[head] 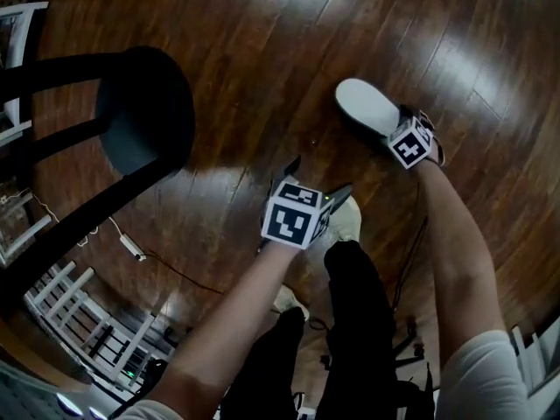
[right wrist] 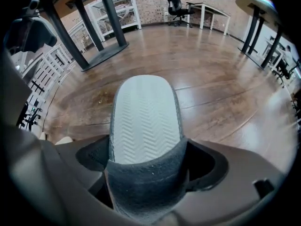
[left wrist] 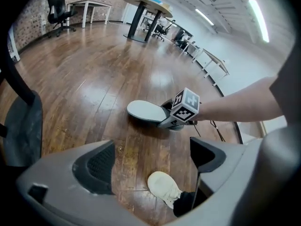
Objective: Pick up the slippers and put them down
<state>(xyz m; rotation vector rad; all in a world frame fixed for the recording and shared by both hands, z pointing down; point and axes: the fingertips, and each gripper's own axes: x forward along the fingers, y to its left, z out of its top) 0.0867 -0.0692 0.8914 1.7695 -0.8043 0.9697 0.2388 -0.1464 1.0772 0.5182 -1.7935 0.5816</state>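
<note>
Clamping the slipper (right wrist: 145, 121) by its strap alone, my right gripper (head: 398, 125) could let it twist loose onto the floor (head: 262, 42); my left gripper (left wrist: 150, 161) hangs spread, empty.

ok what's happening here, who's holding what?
A person works two handheld grippers over a wooden floor. The right gripper is shut on a slipper, gripping it at the grey strap and holding it low; whether it touches the floor isn't clear. The left gripper is open and empty, hovering above the person's shoe.
</note>
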